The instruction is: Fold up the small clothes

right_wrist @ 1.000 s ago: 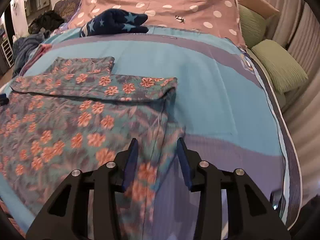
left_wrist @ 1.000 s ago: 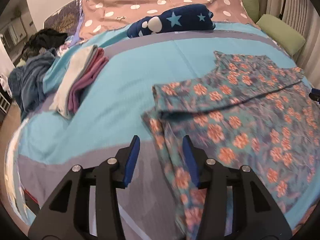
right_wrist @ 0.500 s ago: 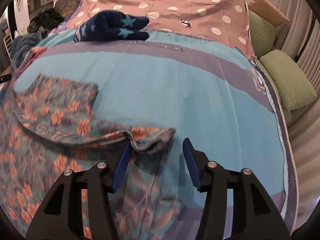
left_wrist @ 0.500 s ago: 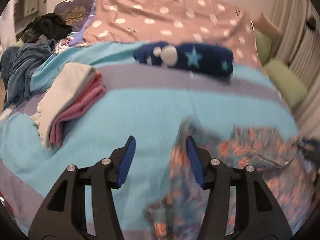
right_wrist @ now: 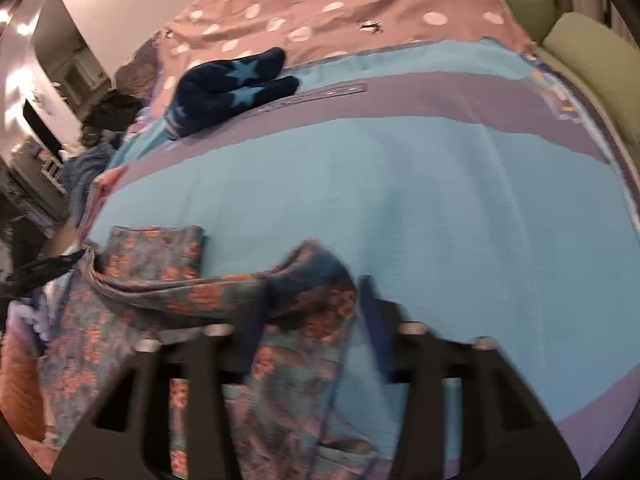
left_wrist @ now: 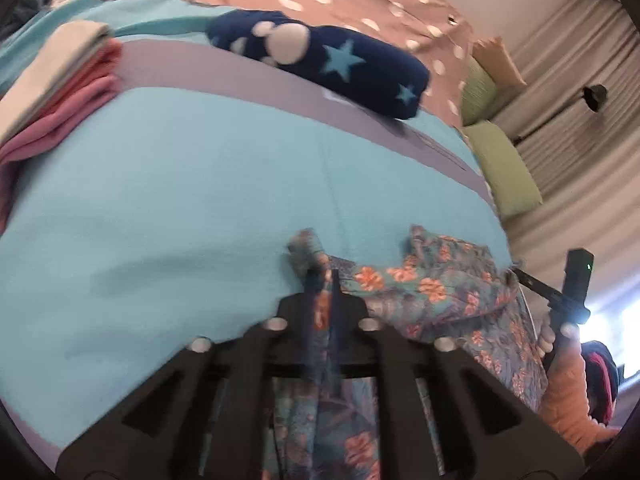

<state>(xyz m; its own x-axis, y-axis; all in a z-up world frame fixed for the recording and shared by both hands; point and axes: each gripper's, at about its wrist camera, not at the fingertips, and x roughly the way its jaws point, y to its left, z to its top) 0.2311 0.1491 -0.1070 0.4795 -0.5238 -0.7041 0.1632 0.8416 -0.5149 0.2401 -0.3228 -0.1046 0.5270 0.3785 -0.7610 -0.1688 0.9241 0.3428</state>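
Observation:
A teal garment with orange flowers lies on the blue bed cover. My left gripper is shut on the garment's near left corner and holds it lifted. In the right wrist view the same garment is bunched and raised. My right gripper stands with its jaws apart around the garment's right corner fold, with cloth between them; the view is blurred. The right gripper also shows at the far right of the left wrist view.
A folded pile of white and pink clothes lies at the left. A navy star-patterned blanket lies at the back. Green pillows line the right side. A pink dotted cover is behind.
Both grippers moved forward to the garment's far corners. The left gripper shut on its corner. The garment's edge is now lifted and bunched off the bed.

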